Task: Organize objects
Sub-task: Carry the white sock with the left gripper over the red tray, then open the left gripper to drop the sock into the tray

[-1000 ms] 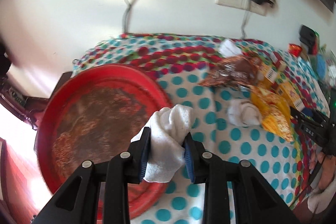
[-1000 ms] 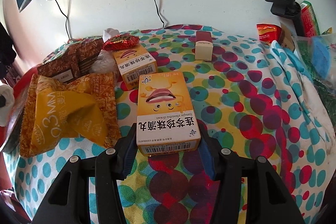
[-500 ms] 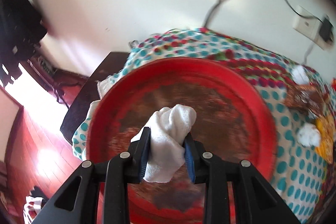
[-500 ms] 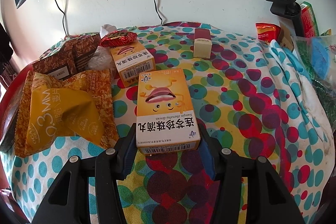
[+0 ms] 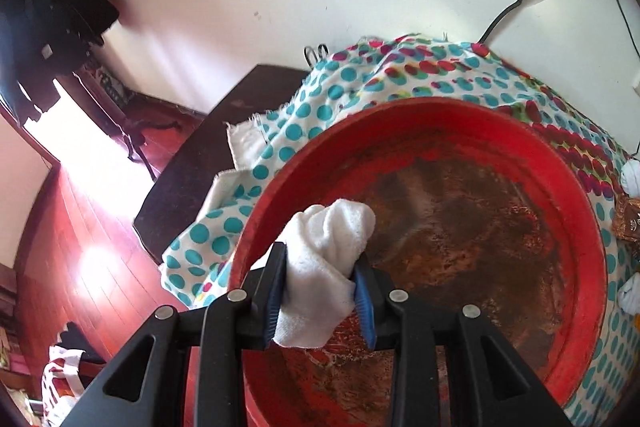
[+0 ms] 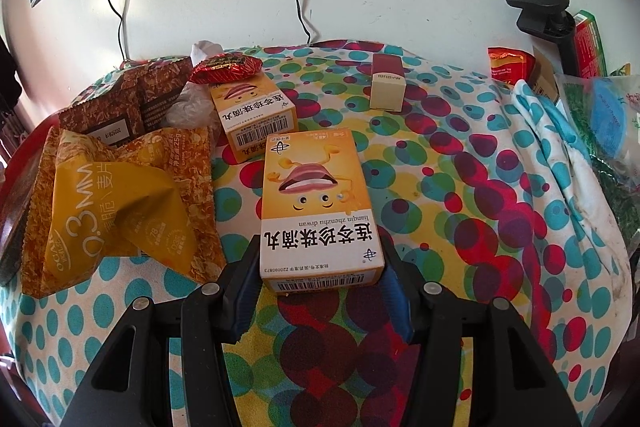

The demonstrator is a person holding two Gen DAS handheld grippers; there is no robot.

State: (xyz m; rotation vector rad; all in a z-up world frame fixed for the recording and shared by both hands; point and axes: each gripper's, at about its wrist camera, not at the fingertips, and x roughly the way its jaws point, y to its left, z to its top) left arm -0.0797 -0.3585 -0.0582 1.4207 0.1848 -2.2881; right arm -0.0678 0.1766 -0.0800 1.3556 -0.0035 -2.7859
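A rolled white sock (image 5: pixel 326 267) is pinched in the left gripper (image 5: pixel 320 291), held over the red tray (image 5: pixel 580 211). An orange medicine box (image 6: pixel 318 211) is clamped by the right gripper (image 6: pixel 320 287) above the polka-dot cloth (image 6: pixel 460 211) on the table, beside a second orange box (image 6: pixel 254 117).

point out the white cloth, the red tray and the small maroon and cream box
white cloth (image 5: pixel 326 267), left wrist view, on its bunched middle
red tray (image 5: pixel 592 247), left wrist view, on its right rim
small maroon and cream box (image 6: pixel 387 89), right wrist view, on its cream front face
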